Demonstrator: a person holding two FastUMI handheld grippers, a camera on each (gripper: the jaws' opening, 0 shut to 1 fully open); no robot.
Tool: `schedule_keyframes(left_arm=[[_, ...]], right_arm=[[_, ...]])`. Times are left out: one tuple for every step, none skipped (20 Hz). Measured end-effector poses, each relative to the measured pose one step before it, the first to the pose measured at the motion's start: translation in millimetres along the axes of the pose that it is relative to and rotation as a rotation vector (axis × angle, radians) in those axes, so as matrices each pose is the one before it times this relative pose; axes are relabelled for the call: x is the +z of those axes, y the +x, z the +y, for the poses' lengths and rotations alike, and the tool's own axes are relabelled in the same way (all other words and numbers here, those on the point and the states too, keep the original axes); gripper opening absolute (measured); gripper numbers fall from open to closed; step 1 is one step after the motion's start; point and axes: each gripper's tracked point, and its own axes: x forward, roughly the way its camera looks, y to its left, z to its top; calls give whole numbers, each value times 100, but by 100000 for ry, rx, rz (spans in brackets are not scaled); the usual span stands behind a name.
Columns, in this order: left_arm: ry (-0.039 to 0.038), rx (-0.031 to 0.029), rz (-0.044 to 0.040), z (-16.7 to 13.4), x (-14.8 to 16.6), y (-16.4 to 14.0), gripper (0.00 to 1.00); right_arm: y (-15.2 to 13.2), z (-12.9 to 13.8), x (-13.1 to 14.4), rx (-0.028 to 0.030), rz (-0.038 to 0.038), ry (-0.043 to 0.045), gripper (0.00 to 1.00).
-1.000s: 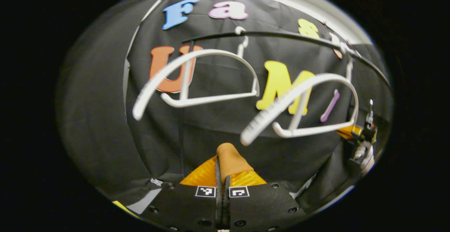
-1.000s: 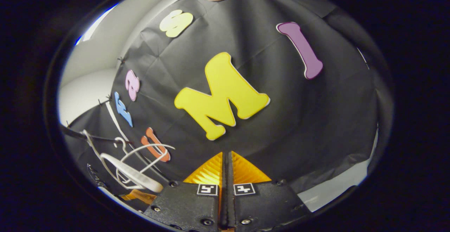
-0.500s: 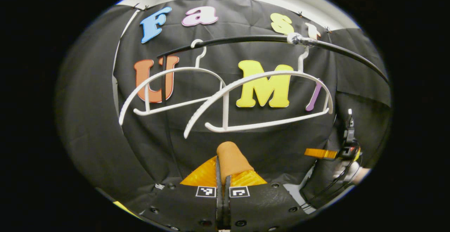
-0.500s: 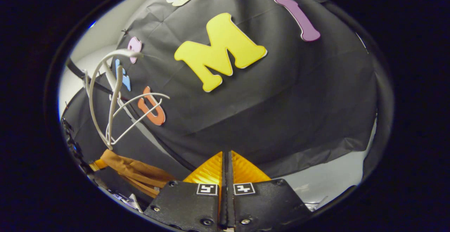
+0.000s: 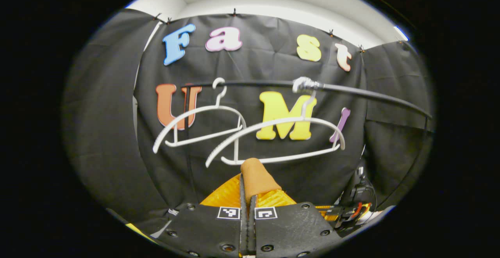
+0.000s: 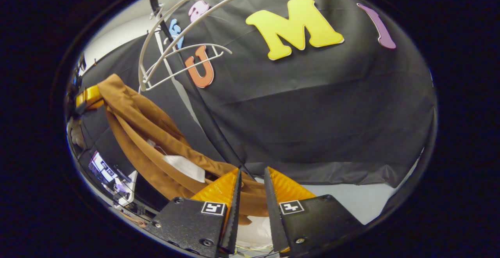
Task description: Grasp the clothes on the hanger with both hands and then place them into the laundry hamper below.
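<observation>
A brown garment (image 6: pixel 136 121) stretches in a sagging band between my two grippers in the right gripper view, a white label (image 6: pixel 183 166) showing on it. My left gripper (image 5: pixel 247 180) is shut on the brown garment (image 5: pixel 256 174), a fold poking up past its fingertips. The left gripper (image 6: pixel 88 95) also appears far left in the right gripper view, holding the cloth's other end. My right gripper (image 6: pixel 253 174) has its jaws a little apart, with cloth lying low between them. In the left gripper view the right gripper (image 5: pixel 349 211) sits low right.
Two bare white hangers (image 5: pixel 203 123) (image 5: pixel 281 133) hang from a black rail (image 5: pixel 351 90) ahead of the left gripper. The same hangers (image 6: pixel 168 35) (image 6: pixel 195 60) stand upper left in the right gripper view. A screen (image 6: pixel 101 166) glows low left.
Both grippers have dropped below the hangers with the garment. The right gripper's jaws, tight together before, now stand slightly apart, and the garment has swung into its view.
</observation>
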Motion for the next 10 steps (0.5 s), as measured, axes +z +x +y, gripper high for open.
schedule_keyframes(left_arm=[[115, -870, -3105, -428, 2077, -638, 0], [759, -636, -3023, -533, 1884, -508, 0], [923, -1859, -2738, -716, 2038, -187, 3], [2008, -1524, -2819, -678, 1916, -135, 0], [415, -2223, -1947, -634, 1530, 98, 0], [-471, -2662, -1682, -884, 1126, 98, 5], [-95, -2201, -1272, -646, 920, 48, 5], [1077, -1247, -601, -414, 629, 116, 0], [2218, -103, -1055, -144, 729, 57, 0], [1570, -1778, -508, -491, 777, 77, 6]], right_arm=[[-365, 810, 42, 797, -386, -700, 37], [-414, 922, 342, 1332, -1085, -792, 37], [-425, 1058, 196, 1987, -627, -577, 34], [-323, 1362, 104, 2496, -158, -722, 38], [-412, 1631, -144, 3397, 434, -1024, 40], [-83, 1791, -121, 3604, 409, -1692, 36], [114, 1645, -85, 3808, 218, -2302, 45], [137, 1517, 177, 2689, -443, -2277, 49], [47, 1043, 212, 1544, -1097, -3184, 57], [199, 7, 294, -2434, -1348, -4512, 67]])
